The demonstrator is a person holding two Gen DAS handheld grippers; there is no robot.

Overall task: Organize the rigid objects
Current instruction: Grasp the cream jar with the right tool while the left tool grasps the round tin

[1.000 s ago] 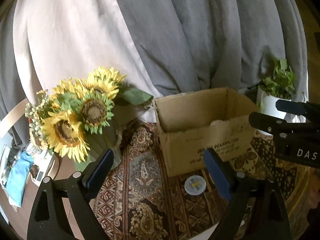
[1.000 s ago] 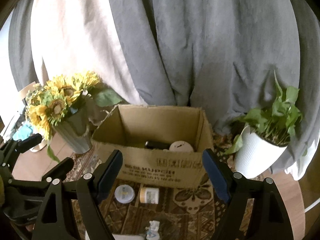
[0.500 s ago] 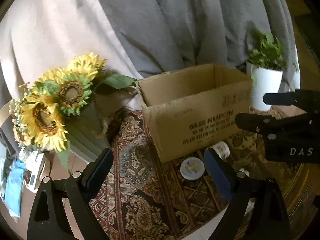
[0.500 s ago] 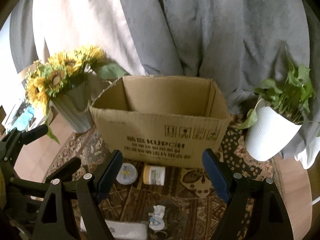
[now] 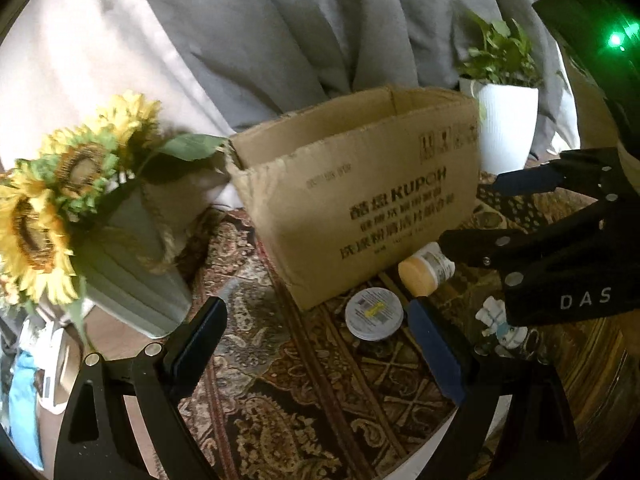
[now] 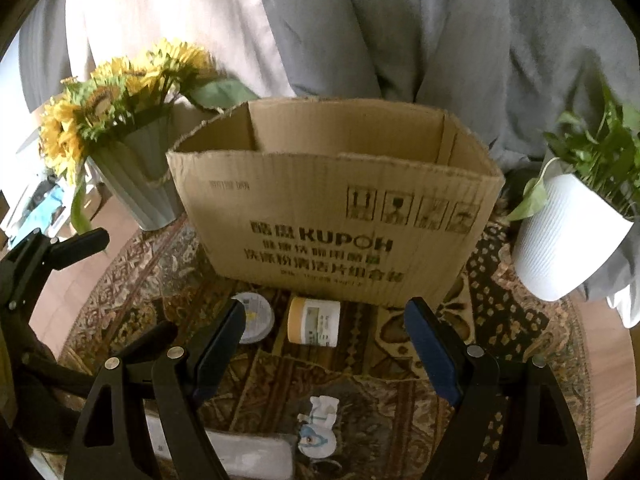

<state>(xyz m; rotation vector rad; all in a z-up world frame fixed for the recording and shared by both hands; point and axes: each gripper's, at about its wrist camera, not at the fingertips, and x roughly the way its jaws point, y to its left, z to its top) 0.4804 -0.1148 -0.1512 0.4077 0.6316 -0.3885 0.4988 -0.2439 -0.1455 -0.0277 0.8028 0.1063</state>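
Note:
An open cardboard box [image 6: 336,216] [image 5: 360,200] stands on a patterned rug [image 6: 360,380]. In front of it a small jar with a tan lid [image 6: 314,322] [image 5: 424,272] lies on its side, next to a flat round tin [image 6: 256,318] [image 5: 374,314]. A small white figurine [image 6: 320,426] [image 5: 496,320] and a white flat packet [image 6: 240,454] lie nearer. My right gripper [image 6: 324,350] hangs open above the jar with nothing between its fingers. My left gripper [image 5: 316,344] is open too, left of the tin, over bare rug.
A grey vase of sunflowers [image 6: 132,176] [image 5: 120,256] stands left of the box. A white pot with a green plant [image 6: 568,236] [image 5: 504,120] stands to the right. Grey and pale curtains [image 6: 400,28] hang behind. Wooden floor [image 6: 608,380] shows past the rug's edge.
Both grippers have sunk toward the rug, so the box looms larger and its inside has dropped out of sight. The jar, tin and figurine have come into fuller view. Jaws unchanged.

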